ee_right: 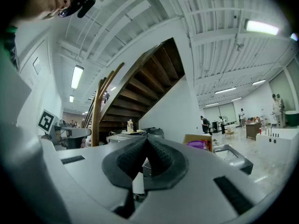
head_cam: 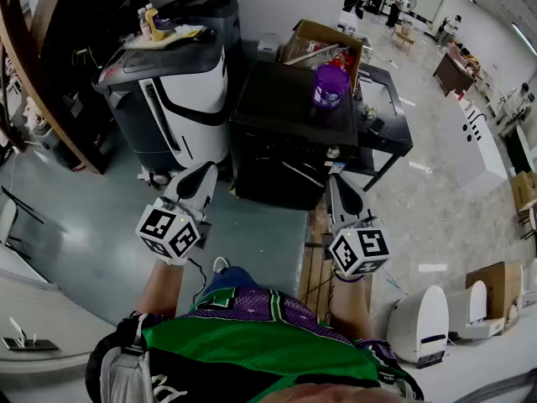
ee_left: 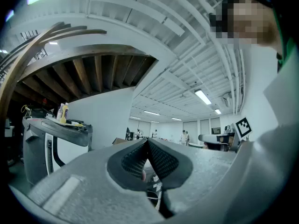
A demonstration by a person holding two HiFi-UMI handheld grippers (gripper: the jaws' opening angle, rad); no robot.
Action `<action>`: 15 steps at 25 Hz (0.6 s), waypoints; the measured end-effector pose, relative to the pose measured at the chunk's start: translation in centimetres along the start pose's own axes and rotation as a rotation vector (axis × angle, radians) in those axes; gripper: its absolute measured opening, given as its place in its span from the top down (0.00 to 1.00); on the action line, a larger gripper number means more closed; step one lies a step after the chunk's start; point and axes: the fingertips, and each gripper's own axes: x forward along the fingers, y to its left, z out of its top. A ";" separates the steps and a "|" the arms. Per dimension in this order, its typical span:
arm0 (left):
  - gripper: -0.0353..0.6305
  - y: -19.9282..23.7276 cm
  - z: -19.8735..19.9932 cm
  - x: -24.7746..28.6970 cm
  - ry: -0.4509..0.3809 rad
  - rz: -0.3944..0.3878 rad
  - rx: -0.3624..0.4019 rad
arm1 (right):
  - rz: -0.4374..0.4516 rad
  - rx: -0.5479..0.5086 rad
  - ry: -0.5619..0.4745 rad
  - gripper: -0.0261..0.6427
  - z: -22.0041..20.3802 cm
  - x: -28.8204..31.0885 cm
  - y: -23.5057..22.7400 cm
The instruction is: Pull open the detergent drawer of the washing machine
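Detergent drawer not yet touched: the black washing machine (head_cam: 285,116) stands just ahead of a person who holds a left gripper (head_cam: 204,172) and a right gripper (head_cam: 336,179) side by side. Their tips are near the machine's front face and apparently not touching it. The drawer itself cannot be picked out on that dark front in the head view. It probably sits along the upper edge, near what looks like a small round knob (head_cam: 334,152) at the top right corner.

Both pairs of jaws are pressed together with nothing between the pads, as each gripper view shows. A purple jug (head_cam: 330,85) rests on the machine's top, a cardboard box (head_cam: 323,40) sits behind it, and a white-and-black appliance (head_cam: 180,99) stands just beside it on the left.

The step in hand appears to be the approach, with the task barely begun. The next move likely calls for one gripper to part its jaws, reach the drawer's front lip, close on it and draw straight back toward the person, pulling level so the drawer slides without binding.
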 end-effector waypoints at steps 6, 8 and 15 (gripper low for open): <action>0.92 -0.8 -0.2 0.2 -0.001 0.004 0.022 | 0.002 -0.002 -0.005 0.96 -0.1 -0.3 -0.4; 0.92 -0.9 -0.3 0.1 -0.003 0.007 0.022 | 0.004 -0.005 -0.004 0.96 -0.2 -0.3 -0.3; 0.92 -0.7 -0.5 -0.1 -0.001 0.015 0.024 | 0.027 0.001 -0.021 0.96 0.0 -0.1 0.3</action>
